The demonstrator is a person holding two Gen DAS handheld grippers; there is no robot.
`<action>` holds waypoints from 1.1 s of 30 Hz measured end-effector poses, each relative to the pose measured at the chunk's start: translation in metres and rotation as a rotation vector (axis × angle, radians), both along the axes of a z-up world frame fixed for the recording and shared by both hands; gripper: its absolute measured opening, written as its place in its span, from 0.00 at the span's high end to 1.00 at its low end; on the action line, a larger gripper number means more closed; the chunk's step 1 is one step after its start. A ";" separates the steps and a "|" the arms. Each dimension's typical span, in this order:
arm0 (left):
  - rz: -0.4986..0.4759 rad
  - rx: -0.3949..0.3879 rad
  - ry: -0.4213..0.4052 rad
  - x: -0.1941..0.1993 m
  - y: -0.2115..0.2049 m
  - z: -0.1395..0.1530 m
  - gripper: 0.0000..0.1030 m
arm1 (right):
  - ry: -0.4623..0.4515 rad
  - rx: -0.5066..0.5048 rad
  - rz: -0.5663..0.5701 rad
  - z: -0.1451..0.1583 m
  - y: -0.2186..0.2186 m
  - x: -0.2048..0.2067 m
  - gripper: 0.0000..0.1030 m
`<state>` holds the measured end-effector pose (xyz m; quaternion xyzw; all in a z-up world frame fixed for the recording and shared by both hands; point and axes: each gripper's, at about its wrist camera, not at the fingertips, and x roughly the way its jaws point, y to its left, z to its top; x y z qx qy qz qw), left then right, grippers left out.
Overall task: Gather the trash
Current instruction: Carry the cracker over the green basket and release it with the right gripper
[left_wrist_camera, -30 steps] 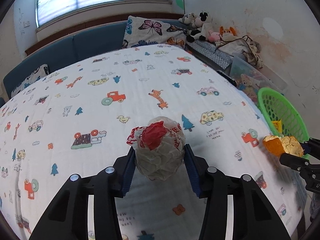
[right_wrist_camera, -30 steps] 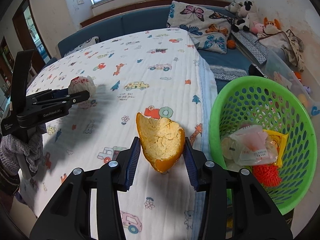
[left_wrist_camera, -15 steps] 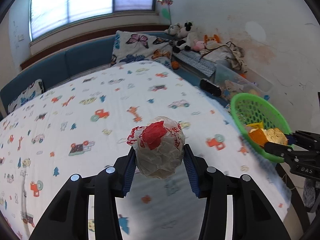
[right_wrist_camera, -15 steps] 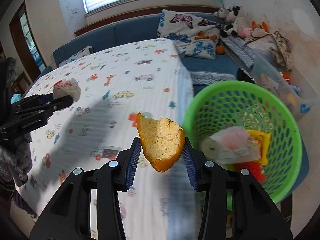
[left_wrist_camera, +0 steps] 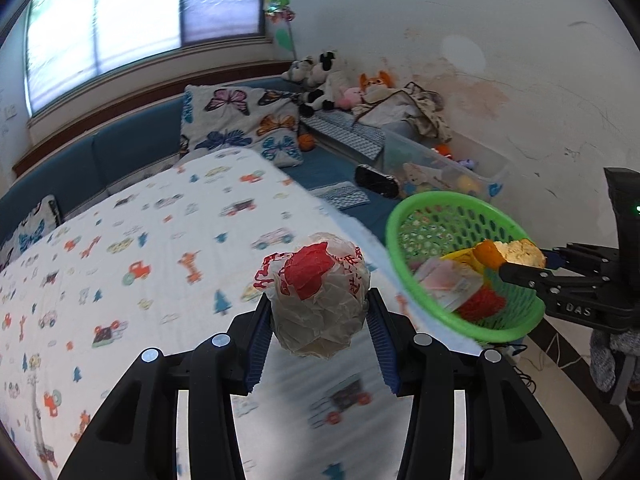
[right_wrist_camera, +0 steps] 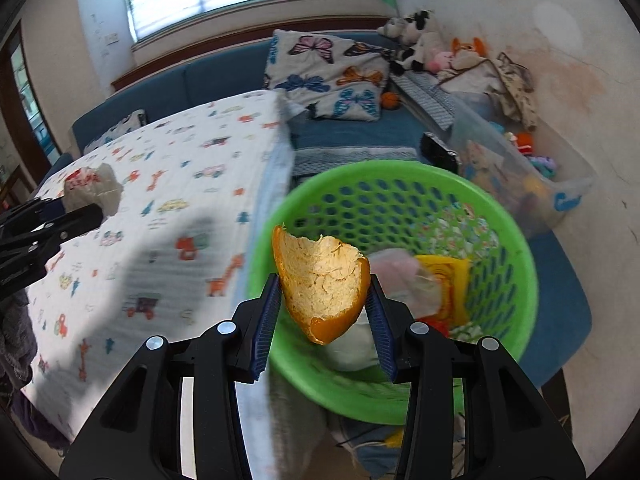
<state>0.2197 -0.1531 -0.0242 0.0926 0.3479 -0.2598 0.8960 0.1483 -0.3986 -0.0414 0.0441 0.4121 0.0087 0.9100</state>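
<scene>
My left gripper is shut on a crumpled white and red paper ball, held above the table's right part. It also shows at the left of the right wrist view. My right gripper is shut on an orange peel, held over the near rim of the green basket. In the left wrist view the peel hangs over the basket. The basket holds a yellow packet, a clear wrapper and something red.
The table has a white cloth with cartoon prints. A blue sofa with a butterfly pillow, plush toys and a clear toy bin stands behind the basket.
Both grippers moved right toward the basket. The peel went from above the table to above the basket. The paper ball now sits near the table's right edge.
</scene>
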 end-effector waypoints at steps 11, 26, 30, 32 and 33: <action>-0.072 0.012 -0.015 -0.006 -0.045 0.008 0.57 | 0.024 -0.016 -0.089 -0.007 -0.047 -0.003 0.58; -0.149 0.036 -0.014 -0.003 -0.099 0.010 0.57 | 0.030 0.009 -0.166 -0.015 -0.081 -0.010 0.47; -0.168 0.039 -0.006 -0.003 -0.113 0.007 0.56 | 0.016 0.012 -0.169 -0.010 -0.084 -0.017 0.47; -0.174 0.044 -0.002 -0.002 -0.119 0.004 0.56 | 0.009 0.010 -0.169 -0.007 -0.086 -0.021 0.47; -0.176 0.046 0.001 -0.001 -0.123 0.003 0.56 | 0.005 0.011 -0.170 -0.006 -0.087 -0.023 0.46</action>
